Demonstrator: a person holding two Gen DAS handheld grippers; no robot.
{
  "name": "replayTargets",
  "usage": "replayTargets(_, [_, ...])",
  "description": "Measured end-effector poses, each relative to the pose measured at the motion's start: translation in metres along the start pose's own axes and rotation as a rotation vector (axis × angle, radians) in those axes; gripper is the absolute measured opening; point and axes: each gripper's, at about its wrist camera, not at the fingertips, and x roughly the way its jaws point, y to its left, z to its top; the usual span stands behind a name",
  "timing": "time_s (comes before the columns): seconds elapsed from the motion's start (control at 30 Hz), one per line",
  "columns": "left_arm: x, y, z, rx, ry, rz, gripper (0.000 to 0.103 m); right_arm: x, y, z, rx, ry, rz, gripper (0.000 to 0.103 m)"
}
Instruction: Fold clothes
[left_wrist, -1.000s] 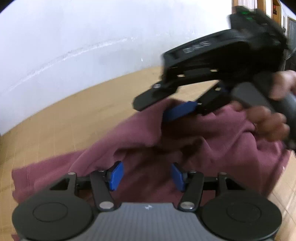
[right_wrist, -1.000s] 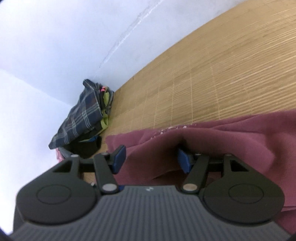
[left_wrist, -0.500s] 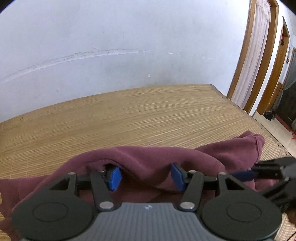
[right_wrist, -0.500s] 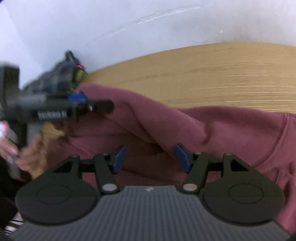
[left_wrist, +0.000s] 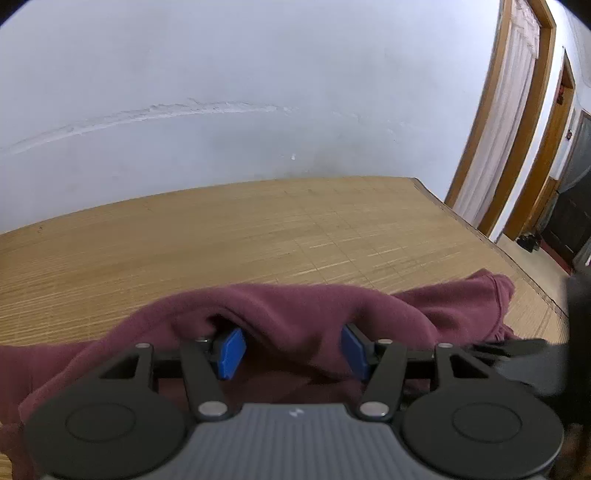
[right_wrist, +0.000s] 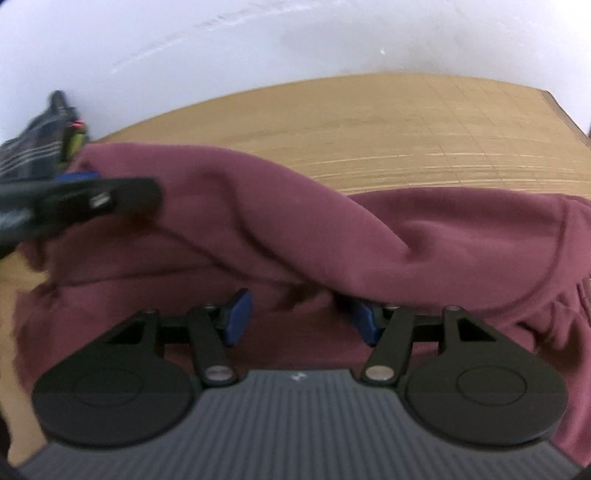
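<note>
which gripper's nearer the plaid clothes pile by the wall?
Left. In the right wrist view the left gripper sits at the sweatshirt's left end, just in front of the plaid pile. The right gripper is further along the sweatshirt, toward its other end.

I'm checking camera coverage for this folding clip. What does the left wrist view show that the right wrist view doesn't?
Only the left wrist view shows the wooden door frames and the curtain on the right. Only the right wrist view shows the plaid clothes pile against the wall. Both show the maroon sweatshirt on the bamboo mat, draped over the open left gripper and open right gripper.
</note>
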Motion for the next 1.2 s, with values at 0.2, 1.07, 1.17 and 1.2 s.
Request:
replayTargets(0.2, [-0.007,0.003,-0.012,0.007,0.018,-0.007,0.059,0.012,0.007,-0.001,-0.056,-0.035,-0.083,0.014])
replayTargets(1.07, [0.042,-0.073,-0.028,-0.061,0.15,-0.245,0.039,-0.127,-0.134,-0.083,0.317,-0.226,0.108,0.026])
replayTargets(1.17, [0.013,-0.104,-0.046,0.084,0.163,-0.351,0.043,-0.133,-0.155,-0.079,0.369,-0.262,0.106,0.026])
replayTargets(1.2, [0.001,-0.117,-0.056,0.156,0.167,-0.364,0.047,-0.135,-0.162,-0.077,0.383,-0.271,0.108,0.026])
